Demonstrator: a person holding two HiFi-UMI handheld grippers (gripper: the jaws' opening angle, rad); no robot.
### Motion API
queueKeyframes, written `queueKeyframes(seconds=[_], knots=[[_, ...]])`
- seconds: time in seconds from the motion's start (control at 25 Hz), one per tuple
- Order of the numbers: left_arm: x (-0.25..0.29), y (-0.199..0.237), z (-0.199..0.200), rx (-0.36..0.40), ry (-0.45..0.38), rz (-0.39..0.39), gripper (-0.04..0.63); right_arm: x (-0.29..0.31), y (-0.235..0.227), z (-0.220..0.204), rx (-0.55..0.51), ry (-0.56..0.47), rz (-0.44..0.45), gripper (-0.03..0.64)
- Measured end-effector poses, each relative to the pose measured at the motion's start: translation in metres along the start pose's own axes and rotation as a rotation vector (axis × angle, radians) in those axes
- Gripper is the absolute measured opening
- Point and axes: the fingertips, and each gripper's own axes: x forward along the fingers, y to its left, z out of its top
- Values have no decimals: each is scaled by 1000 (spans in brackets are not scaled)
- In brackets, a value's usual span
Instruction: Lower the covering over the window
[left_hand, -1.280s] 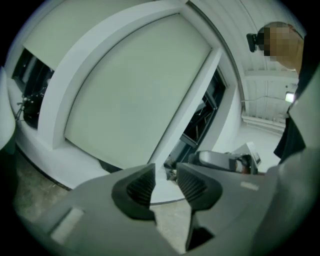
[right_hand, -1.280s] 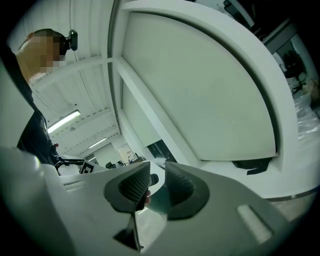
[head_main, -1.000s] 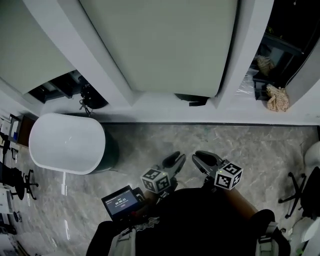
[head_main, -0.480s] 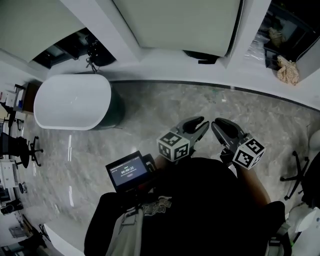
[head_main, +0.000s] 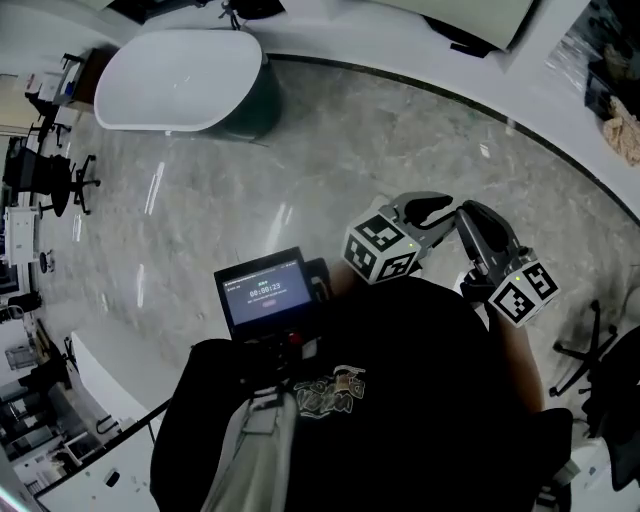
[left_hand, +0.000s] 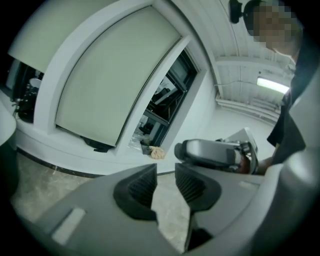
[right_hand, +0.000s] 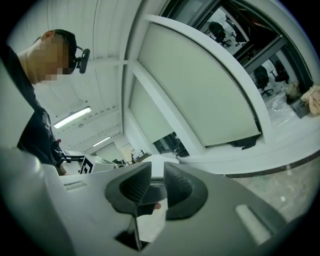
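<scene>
The covering is a pale roller blind (left_hand: 110, 80) that hangs down almost to the white sill in a curved window frame; it also fills the right gripper view (right_hand: 200, 90). In the head view only its bottom corner (head_main: 480, 15) shows at the top edge. Both grippers are held close to the person's chest, far from the window. My left gripper (head_main: 435, 218) (left_hand: 166, 175) is open with only floor between its pads. My right gripper (head_main: 470, 215) (right_hand: 157, 182) is beside it, its jaws closing on nothing.
A white oval tub (head_main: 175, 65) stands on the marble floor at the upper left. A small screen (head_main: 265, 290) is mounted at the person's chest. A crumpled cloth (left_hand: 157, 153) lies on the sill to the right. Office chairs (head_main: 75, 170) stand at the left.
The head view has tipped down, so the window slid out at the top and the tub rose to the upper left. Both grippers drew back toward the body, side by side.
</scene>
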Motion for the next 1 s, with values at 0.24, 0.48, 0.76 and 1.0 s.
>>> queueKeyframes(seconds=[0.24, 0.48, 0.76, 1.0], knots=[[-31, -7, -2, -2, -16, 60, 114, 3, 31, -6, 2, 13, 59, 63], [-77, 3, -1, 32, -32, 17, 112, 27, 63, -17, -31, -23, 27, 28], [-125, 45, -2, -11, -72, 52, 104, 67, 85, -37, -4, -29, 28, 20], [-113, 50, -2, 49, -40, -30, 104, 70, 73, -40, -9, -69, -25, 8]])
